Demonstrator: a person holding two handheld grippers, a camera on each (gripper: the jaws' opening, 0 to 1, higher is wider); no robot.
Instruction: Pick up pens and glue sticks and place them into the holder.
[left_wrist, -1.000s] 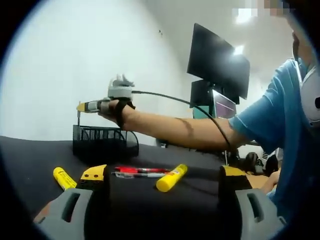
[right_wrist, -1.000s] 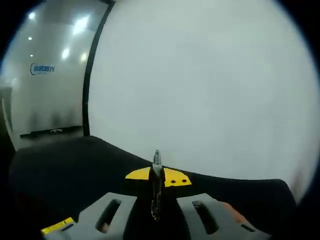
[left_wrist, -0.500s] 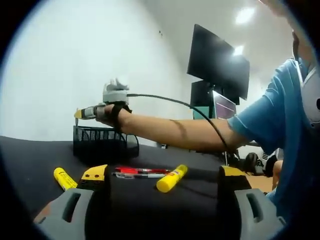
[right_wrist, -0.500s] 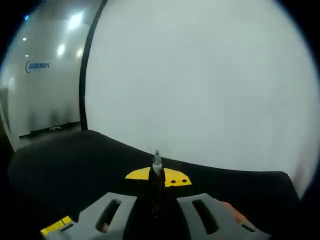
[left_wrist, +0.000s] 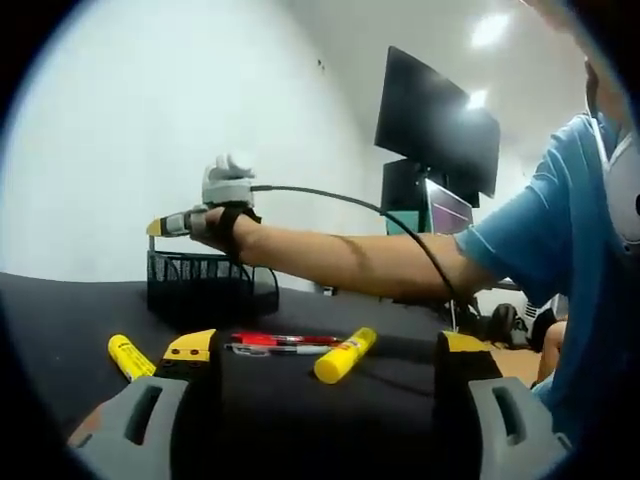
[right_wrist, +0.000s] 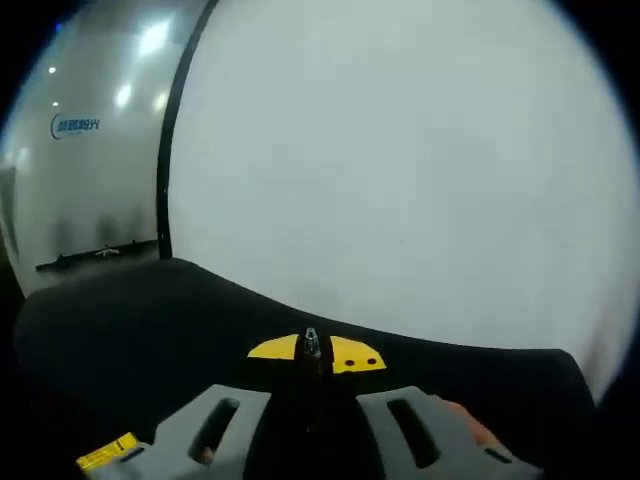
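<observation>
R gripper (right_wrist: 315, 352), jaws clamped on a pen (right_wrist: 311, 345), hangs over mesh holder (left_wrist: 205, 285), not dropped yet; L gripper (left_wrist: 325, 350) wide apart w/ 2 glue sticks (left_wrist: 343, 356) & 2 pens (left_wrist: 280, 344) left on table (left_wrist: 60, 320).

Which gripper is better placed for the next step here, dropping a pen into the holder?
Right. The right gripper is over the black mesh holder, shut on a pen. The left gripper is open and low over the table, with the glue sticks and pens ahead.
</observation>
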